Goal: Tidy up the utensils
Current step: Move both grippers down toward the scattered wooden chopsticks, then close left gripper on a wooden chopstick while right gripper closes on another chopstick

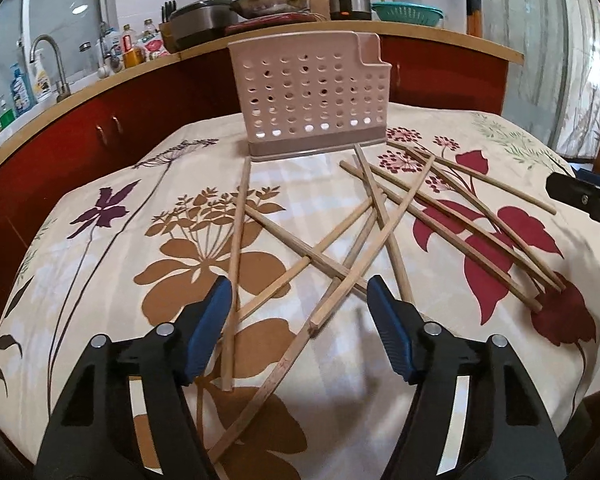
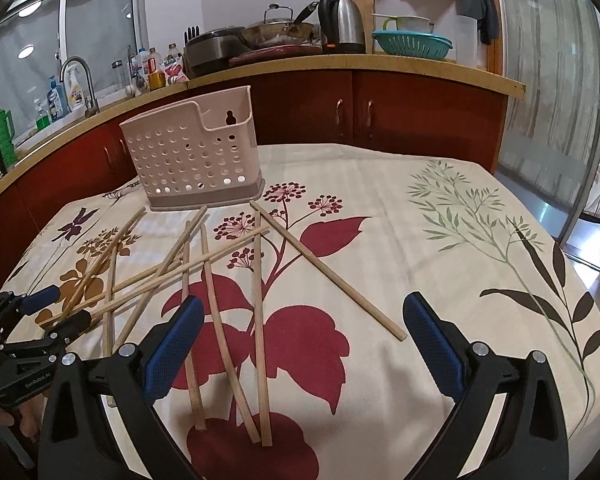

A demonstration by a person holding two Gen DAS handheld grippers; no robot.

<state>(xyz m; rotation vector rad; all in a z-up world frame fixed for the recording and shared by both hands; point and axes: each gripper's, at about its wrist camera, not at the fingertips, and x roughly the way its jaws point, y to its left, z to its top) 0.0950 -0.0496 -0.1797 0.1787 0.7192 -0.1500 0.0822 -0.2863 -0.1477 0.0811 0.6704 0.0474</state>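
Chopsticks (image 1: 332, 248) crisscrossed before holder (image 1: 308, 96); left tool (image 1: 300, 292), right tool (image 2: 304, 312) gaping, empty.

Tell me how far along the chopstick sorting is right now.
Nothing looks done: the pink holder stands upright, with no chopstick visible inside it. The chopsticks all lie scattered and crossed on the floral tablecloth. In hand: nothing yet. The left gripper has its jaws open around a few chopstick ends, not pressing; the right gripper hangs open over others. Left: gather every chopstick into the holder.

Home kitchen, sink tap (image 2: 80, 80), kettle (image 2: 342, 24), wok (image 2: 276, 34)
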